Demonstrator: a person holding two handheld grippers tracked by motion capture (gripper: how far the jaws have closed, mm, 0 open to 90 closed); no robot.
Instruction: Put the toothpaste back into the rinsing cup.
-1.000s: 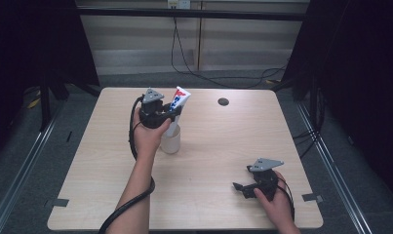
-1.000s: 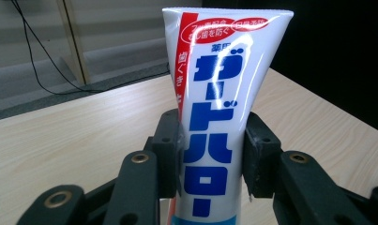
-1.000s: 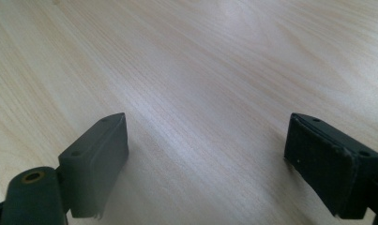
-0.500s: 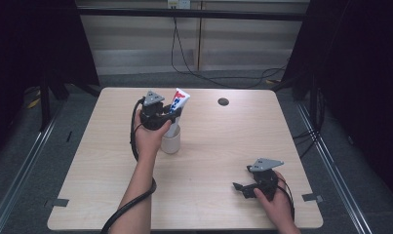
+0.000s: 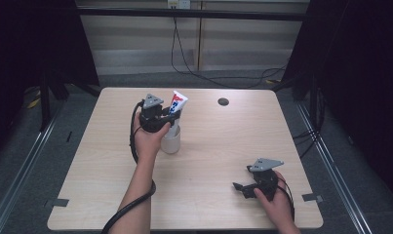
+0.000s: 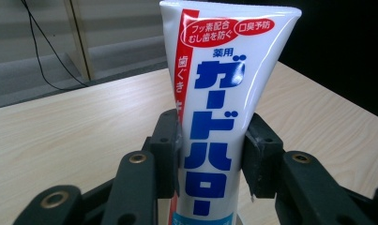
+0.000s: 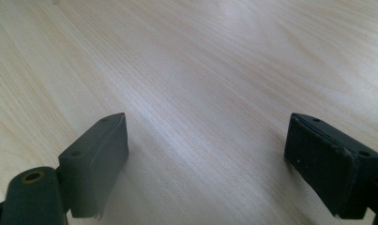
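A white toothpaste tube [image 5: 178, 104] with blue and red print stands upright, its lower end inside a pale cup [image 5: 170, 142] at the table's middle left. My left gripper [image 5: 173, 118] is shut on the tube just above the cup's rim. In the left gripper view both pads [image 6: 167, 140] press the tube [image 6: 219, 79] from either side. My right gripper [image 5: 239, 188] rests low near the table's front right, held by a hand. Its jaws stand open over bare wood in the right gripper view [image 7: 205, 159].
A small dark round disc [image 5: 223, 102] lies near the far edge of the wooden table [image 5: 262, 146]. Black cables run over the floor behind the table. Dark frame posts stand at both sides.
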